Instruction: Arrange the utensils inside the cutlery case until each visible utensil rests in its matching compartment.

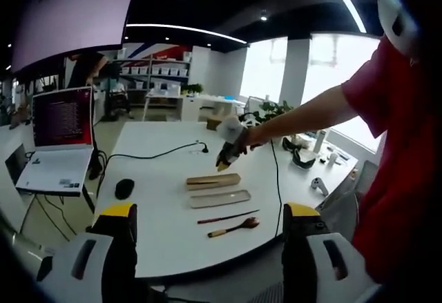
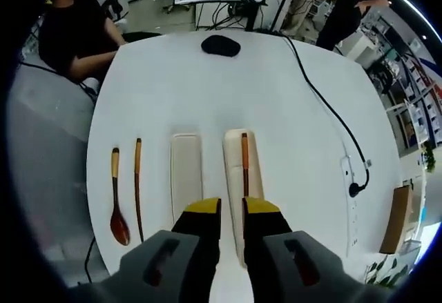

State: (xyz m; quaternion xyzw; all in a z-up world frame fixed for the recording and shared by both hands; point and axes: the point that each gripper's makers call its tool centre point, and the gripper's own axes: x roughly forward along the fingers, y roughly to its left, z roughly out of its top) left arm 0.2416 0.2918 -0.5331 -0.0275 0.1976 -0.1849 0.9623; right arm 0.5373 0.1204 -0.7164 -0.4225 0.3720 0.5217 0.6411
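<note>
Wooden chopstick (image 2: 244, 158) in case (image 2: 243, 179), right gripper (image 2: 231, 210) jaws narrowly parted, seemingly empty, left gripper (image 1: 210, 221) jaws wide apart.

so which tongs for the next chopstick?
Right, probably. The right tongs hover over the case, beside the loose chopstick and spoon. The left tongs sit back at the table edge.

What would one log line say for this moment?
right tongs: over case, chopstick inside | spoon on table | lid beside

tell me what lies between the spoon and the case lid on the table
One loose chopstick lies between the spoon and the lid, parallel to both, touching neither. The right gripper view shows this.
</note>
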